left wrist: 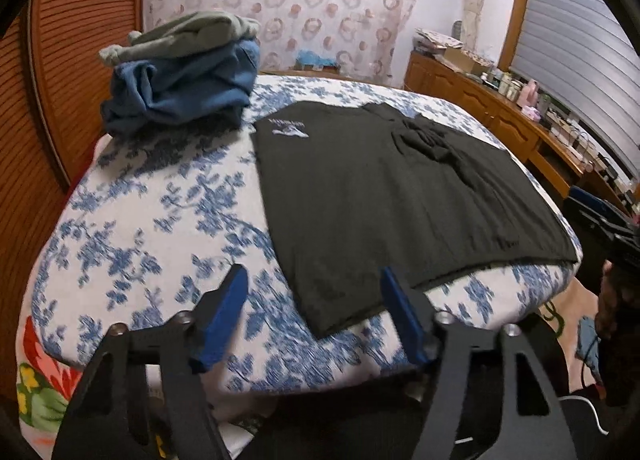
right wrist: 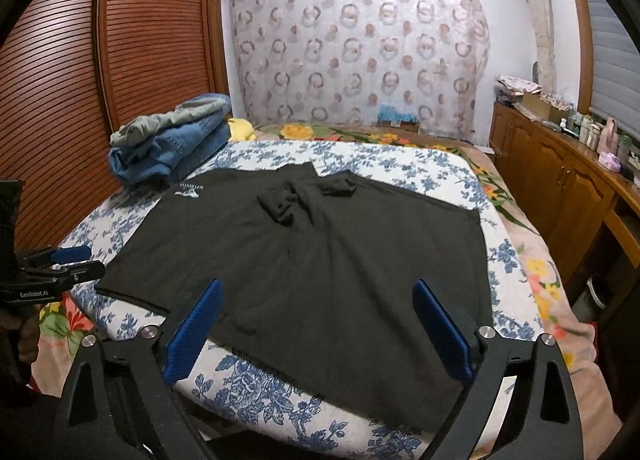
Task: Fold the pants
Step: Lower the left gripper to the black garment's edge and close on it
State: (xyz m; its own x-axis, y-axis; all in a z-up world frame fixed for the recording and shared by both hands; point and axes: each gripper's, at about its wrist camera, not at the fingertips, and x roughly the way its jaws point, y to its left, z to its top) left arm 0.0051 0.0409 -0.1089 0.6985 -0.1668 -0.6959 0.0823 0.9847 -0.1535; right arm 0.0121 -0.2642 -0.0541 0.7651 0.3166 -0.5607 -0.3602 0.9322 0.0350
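Black pants (right wrist: 304, 260) spread flat on blue-floral bedcover (right wrist: 400, 159), crotch fabric bunched.

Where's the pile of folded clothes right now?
The pile of folded clothes sits at the far left corner of the bed, beside the wooden louvred wardrobe and just beyond the black pants; both wrist views show it upper left.

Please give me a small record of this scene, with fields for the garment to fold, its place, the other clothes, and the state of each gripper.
garment: black pants, spread flat, crumpled at the middle
surface: bed with blue floral cover
other clothes: pile of blue and grey clothes, behind the pants, by the wooden wardrobe
left gripper: open, at the near corner, nothing gripped
right gripper: open, over the near edge, nothing gripped
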